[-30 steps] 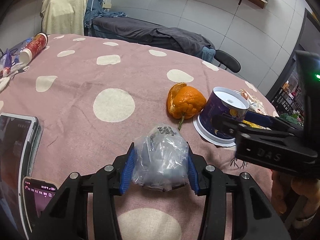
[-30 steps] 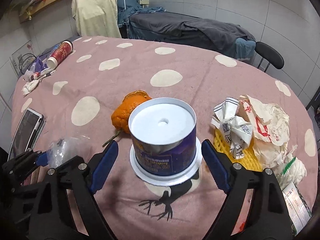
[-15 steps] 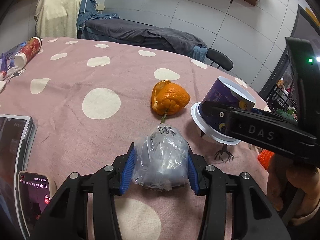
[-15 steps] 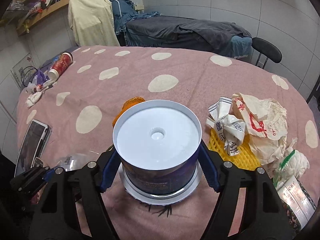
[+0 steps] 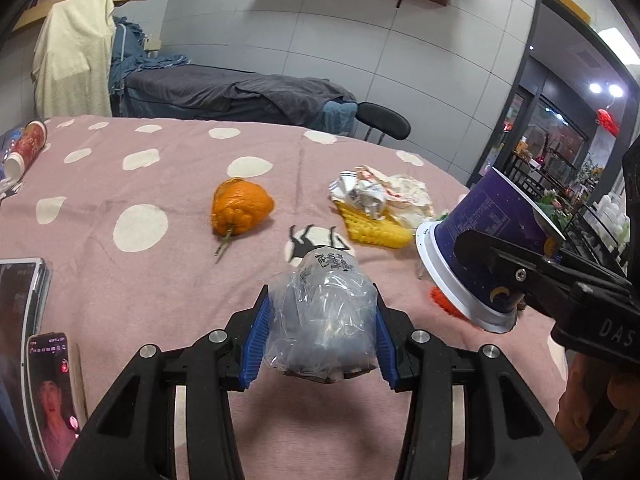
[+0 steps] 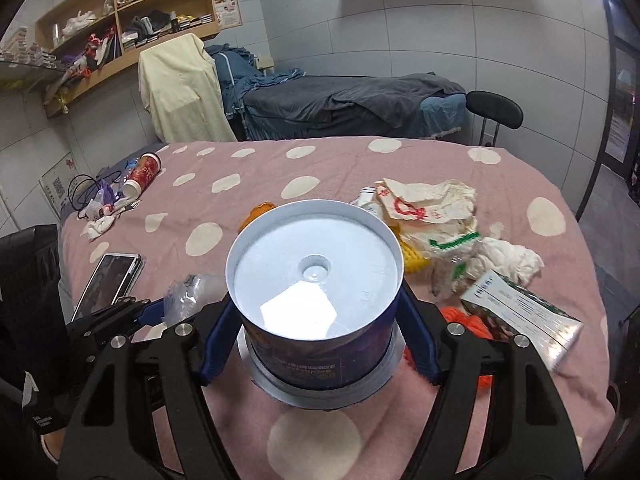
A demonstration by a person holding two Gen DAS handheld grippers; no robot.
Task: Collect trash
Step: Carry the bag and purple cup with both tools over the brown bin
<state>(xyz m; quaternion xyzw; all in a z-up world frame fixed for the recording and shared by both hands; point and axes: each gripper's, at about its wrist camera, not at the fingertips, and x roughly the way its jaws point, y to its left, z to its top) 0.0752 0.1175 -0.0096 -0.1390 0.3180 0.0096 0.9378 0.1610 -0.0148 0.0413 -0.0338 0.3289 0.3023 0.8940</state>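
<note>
A: Left wrist view: left gripper [image 5: 320, 334] clamped on crumpled plastic bag [image 5: 325, 316], held off the tablecloth [image 5: 160, 280]. Orange peel [image 5: 241, 213] ahead-left, nearest this hand.

B: Right wrist view: right gripper [image 6: 320, 330] gripping upside-down purple cup [image 6: 316, 300], base up. Paper wrappers [image 6: 430, 210] ahead-right.

Both grippers are black plastic: the left gripper [image 5: 320, 332] and right gripper [image 6: 318, 330] carry blue ribbed pads, silver screws; "DAS" embossed on 1.
</note>
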